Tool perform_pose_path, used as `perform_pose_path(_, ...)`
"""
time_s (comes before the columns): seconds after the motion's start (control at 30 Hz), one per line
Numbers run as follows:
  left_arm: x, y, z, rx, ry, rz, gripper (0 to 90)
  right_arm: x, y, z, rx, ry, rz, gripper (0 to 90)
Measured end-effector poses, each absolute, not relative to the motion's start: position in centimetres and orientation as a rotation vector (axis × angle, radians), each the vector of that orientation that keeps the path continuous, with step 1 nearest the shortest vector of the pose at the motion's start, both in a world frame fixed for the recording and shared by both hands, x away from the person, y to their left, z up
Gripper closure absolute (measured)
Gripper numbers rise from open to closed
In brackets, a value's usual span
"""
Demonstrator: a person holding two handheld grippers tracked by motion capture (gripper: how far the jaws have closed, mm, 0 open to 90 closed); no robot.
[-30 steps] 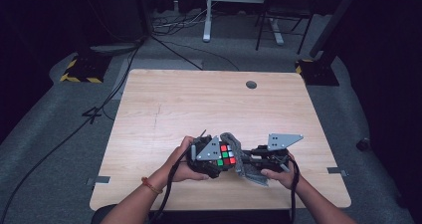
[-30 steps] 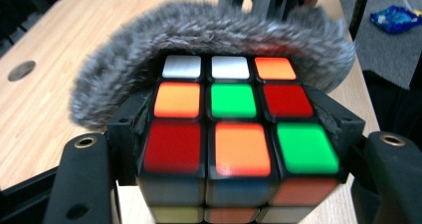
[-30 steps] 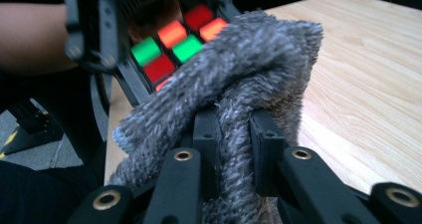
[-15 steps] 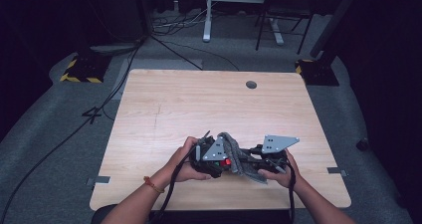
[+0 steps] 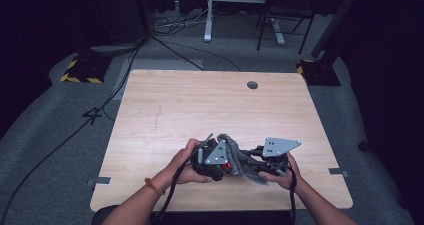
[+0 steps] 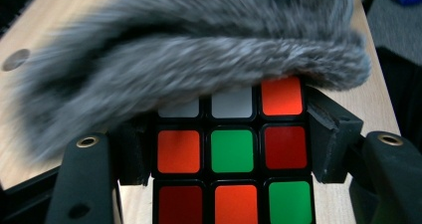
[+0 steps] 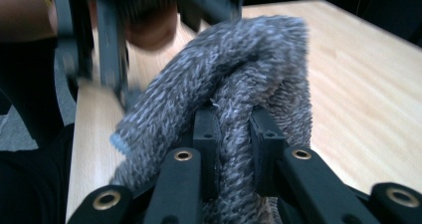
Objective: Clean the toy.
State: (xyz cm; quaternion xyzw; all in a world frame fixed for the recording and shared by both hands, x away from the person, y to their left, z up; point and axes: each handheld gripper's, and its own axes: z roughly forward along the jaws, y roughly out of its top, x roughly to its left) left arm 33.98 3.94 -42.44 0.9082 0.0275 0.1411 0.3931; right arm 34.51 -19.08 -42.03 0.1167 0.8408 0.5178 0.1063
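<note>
Cube [image 6: 232, 152] sits clamped between the jaws of your left gripper [image 5: 216, 161], low at the near edge of the table [image 5: 210, 105], with its top row under the grey cloth [image 6: 189, 50]. Your right gripper [image 7: 234, 129] is pinched tight on a fold of that cloth just beside it. You look to be in the wiping step, cloth against the cube. Next, I'd judge, you draw the cloth across the coloured face while the left grip stays firm. Beyond, the table runs bare to a small round hole [image 5: 252, 85].

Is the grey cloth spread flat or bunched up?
Bunched up: the grey cloth is folded between the right gripper fingers and drapes over the cube.
</note>
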Motion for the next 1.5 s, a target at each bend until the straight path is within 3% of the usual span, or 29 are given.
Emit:
perform_pose_path(0.5,34.4,6.2,-40.4,2.182,0.121,0.355,33.4,36.0,-19.4,-43.9,0.451,2.561,1.371,76.9)
perform_pose_path(0.7,35.1,6.3,-40.9,2.221,0.163,0.37,33.4,35.1,-19.4,-42.8,0.379,2.543,1.456,76.7)
perform_pose_path(0.97,33.8,3.9,-42.3,2.311,0.063,0.34,33.4,33.7,-18.5,-41.3,0.306,2.454,1.46,76.5)
perform_pose_path(1.5,34.3,6.4,-40.2,2.166,0.113,0.349,33.3,35.7,-19.3,-43.6,0.425,2.549,1.395,76.5)
